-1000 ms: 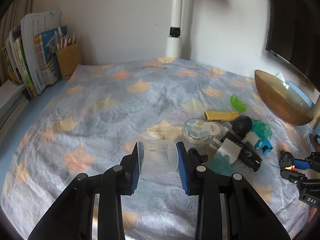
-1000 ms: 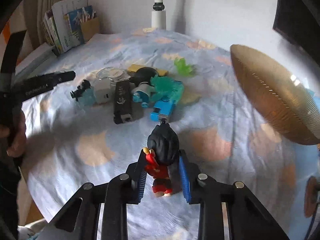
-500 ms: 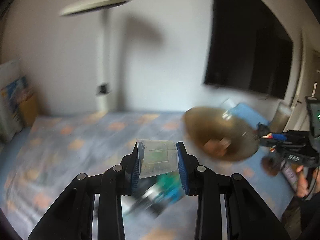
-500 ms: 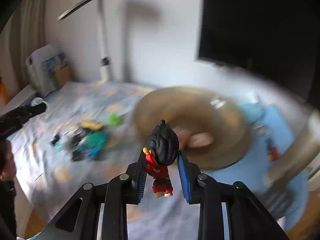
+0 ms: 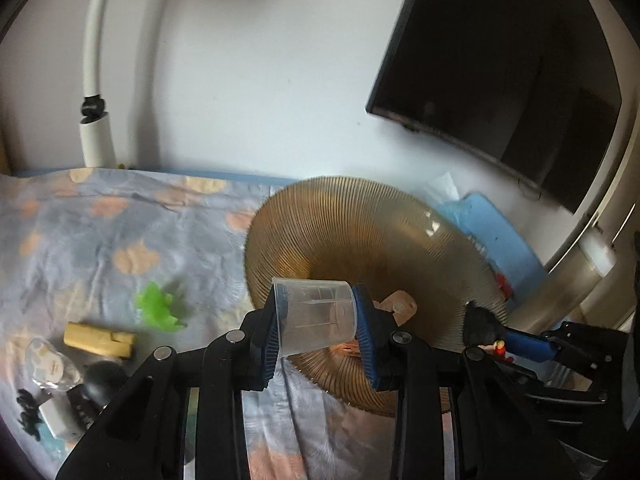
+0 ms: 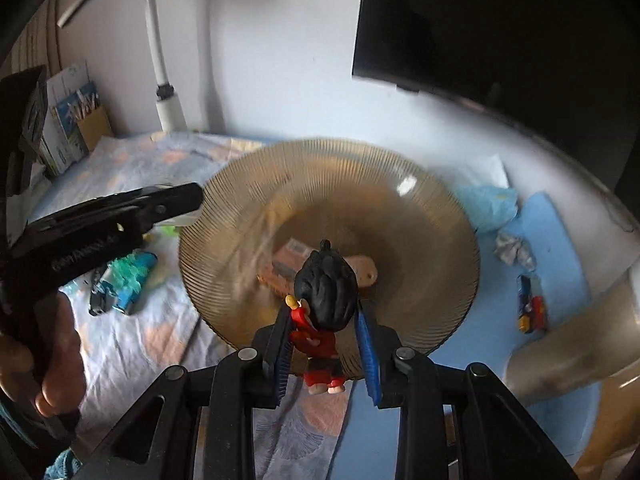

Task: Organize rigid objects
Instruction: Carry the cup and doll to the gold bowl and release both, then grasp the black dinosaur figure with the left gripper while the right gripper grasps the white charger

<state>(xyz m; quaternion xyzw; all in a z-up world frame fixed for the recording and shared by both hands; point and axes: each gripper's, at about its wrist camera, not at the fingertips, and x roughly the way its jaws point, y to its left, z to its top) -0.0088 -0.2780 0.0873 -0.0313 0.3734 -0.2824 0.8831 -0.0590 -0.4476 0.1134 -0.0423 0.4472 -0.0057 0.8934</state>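
Clear plastic measuring cup [image 5: 316,316] with faint printed graduation lines sits clenched between the blue pads of the left gripper [image 5: 318,334]; it is tilted, its long axis running roughly up and down in the left wrist view, one end pointing up toward the wall and the other down toward the gripper body, and it hangs above the near rim of the ribbed amber bowl [image 5: 344,216]. Black-haired toy figure [image 6: 322,304] in red clothes stands nearly upright in the grasp of the right gripper [image 6: 324,346], head up and feet down, its long axis vertical, held over the near edge of the same bowl [image 6: 432,208]. Inside the bowl lie an orange block-like item [image 6: 282,266] and a pale peach oblong piece [image 6: 366,268], both blurred. On the patterned cloth [image 5: 100,240] to the left of the bowl rest a green toy [image 5: 158,306], a yellow bar [image 5: 100,338] and a cluster of dark and white items [image 5: 68,400]. A white lamp pole [image 5: 94,92] rises by the wall, and a dark screen [image 5: 520,60] hangs to the right.
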